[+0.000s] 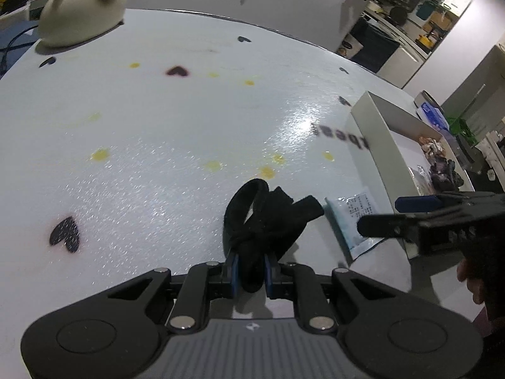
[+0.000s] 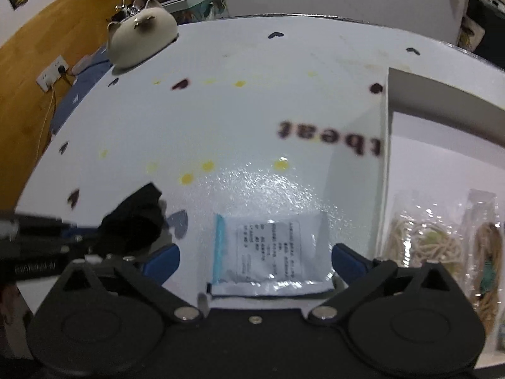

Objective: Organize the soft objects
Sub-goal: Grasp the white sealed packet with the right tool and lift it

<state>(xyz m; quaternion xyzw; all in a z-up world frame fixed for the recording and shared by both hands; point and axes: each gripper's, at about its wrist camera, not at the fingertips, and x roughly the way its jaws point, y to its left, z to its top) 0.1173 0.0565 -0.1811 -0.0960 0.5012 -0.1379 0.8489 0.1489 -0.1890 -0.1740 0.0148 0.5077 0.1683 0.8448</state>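
Note:
My left gripper (image 1: 251,271) is shut on a black fabric band (image 1: 265,218), whose free loop rests on the white table (image 1: 157,142). It also shows in the right wrist view (image 2: 135,221), at the left. A clear zip pouch with a blue strip and a printed label (image 2: 268,252) lies flat on the table between the wide-apart blue fingers (image 2: 164,262) of my open right gripper (image 2: 255,260). In the left wrist view the pouch (image 1: 350,218) lies right of the band, under the right gripper (image 1: 378,214). A white box (image 2: 386,158) at the right holds bagged soft items (image 2: 423,240).
A cream cat-shaped figure (image 1: 83,12) stands at the table's far left corner; it also shows in the right wrist view (image 2: 142,36). The table bears heart stickers (image 1: 64,233), yellow spots (image 1: 100,154) and dark lettering (image 2: 328,135). A wall socket with a cable (image 2: 52,74) is at the left.

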